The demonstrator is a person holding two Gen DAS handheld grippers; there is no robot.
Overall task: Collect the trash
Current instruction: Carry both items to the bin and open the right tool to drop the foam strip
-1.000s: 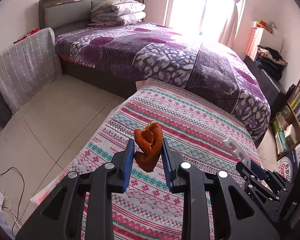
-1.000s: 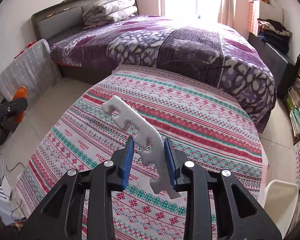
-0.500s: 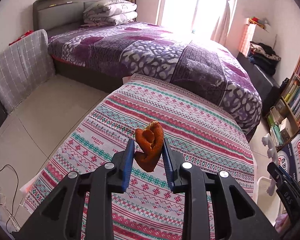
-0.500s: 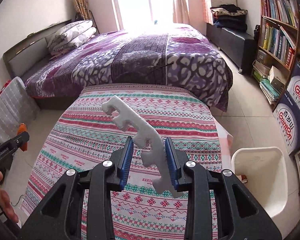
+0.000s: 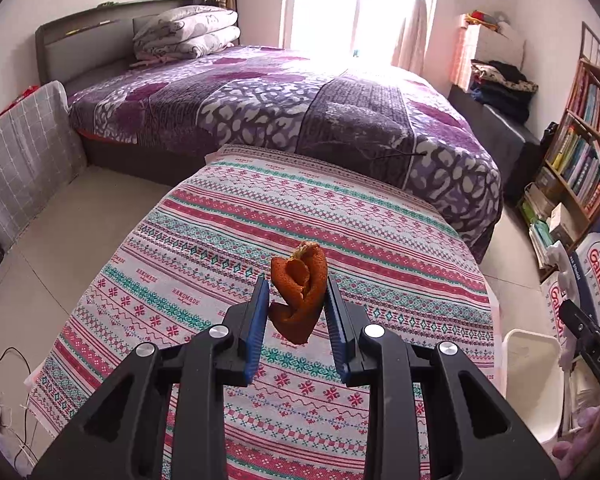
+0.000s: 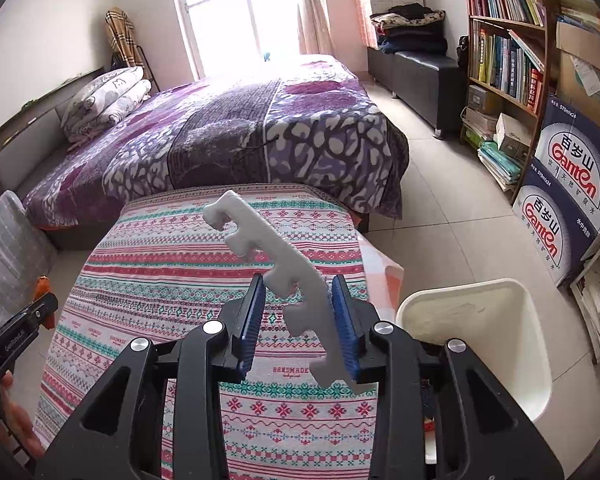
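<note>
Both hands have swung round to the right over the last second, away from the patterned surface [image 5: 340,216] and toward the white bin [image 6: 496,320] standing on the floor at its right corner. A second ago the bin barely showed at the edge of the right wrist view; now its open mouth sits just beside the right tool [image 6: 299,320], a little ahead and to the right of it.

The right tool carries the white foam piece [image 6: 276,256], which stands slanted between the blue pads; the jaws have just been easing apart, though the foam has not visibly slipped (it looks much as it did). The left tool [image 5: 298,316] is pinched narrowly on the curled orange peel [image 5: 300,292], held up over the striped cloth, with the bin [image 5: 532,364] farther off to its right.

So both scraps are collected and in the air; I'd say the foam gets dropped first, the peel needing more travel.
</note>
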